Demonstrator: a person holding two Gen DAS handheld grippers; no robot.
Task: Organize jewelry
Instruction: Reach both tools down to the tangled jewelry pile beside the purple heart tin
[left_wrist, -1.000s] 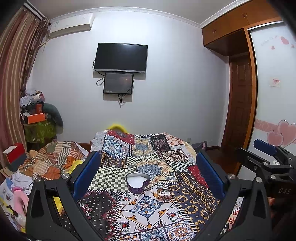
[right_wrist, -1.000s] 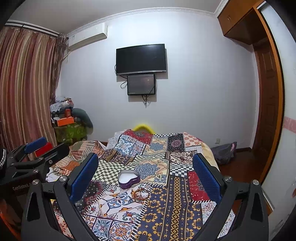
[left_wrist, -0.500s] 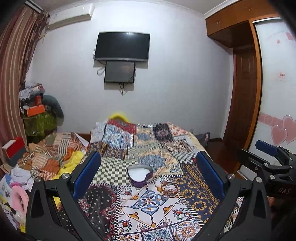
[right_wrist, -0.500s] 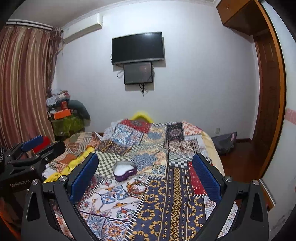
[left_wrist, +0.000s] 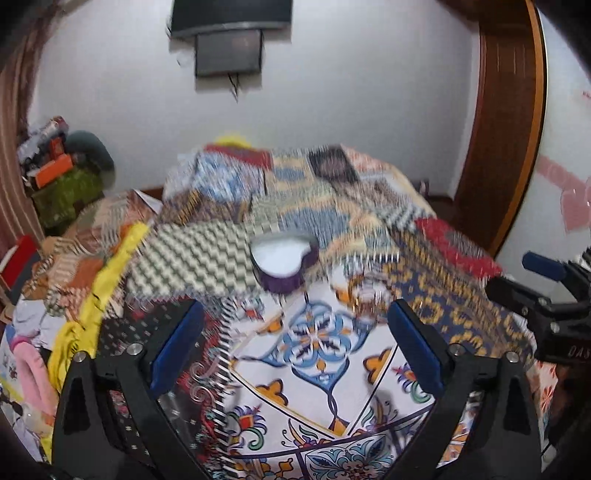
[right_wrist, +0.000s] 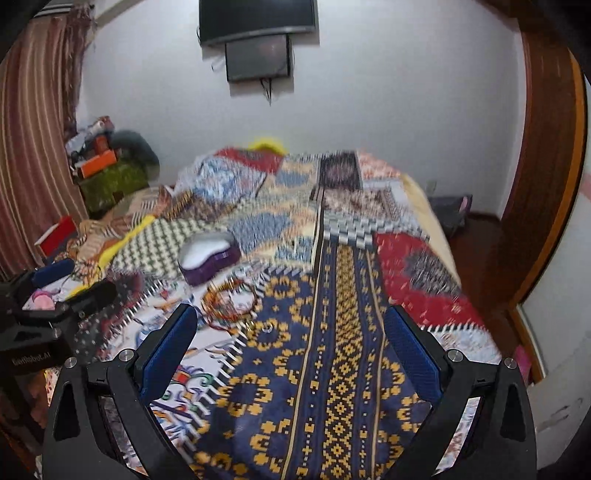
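Purple heart-shaped jewelry box (left_wrist: 283, 263) with white lining, lidless, at frame centre on patchwork bedspread (left_wrist: 328, 354); same box left of centre in right wrist view (right_wrist: 208, 258). Coiled orange-gold bangles and beaded strands (right_wrist: 229, 299) just below and right of box, lying on bedspread, apart from box; blurred in left wrist view (left_wrist: 364, 301). Left gripper (left_wrist: 295, 343) released, blue pads spread wide, empty, low over bedspread at bottom of frame. Right gripper (right_wrist: 291, 343) likewise released and empty, over navy-and-yellow patterned strip. Writing: "DAS" partly legible on black gripper body at right edge of left wrist view; "GenRobot.AI" faintly legible on black body at left edge of right wrist view. Wall-mounted television (right_wrist: 256, 20) at top centre, smaller dark screen (right_wrist: 258, 61) directly beneath. Striped curtain (right_wrist: 33, 155) at upper left. Motion blur throughout.
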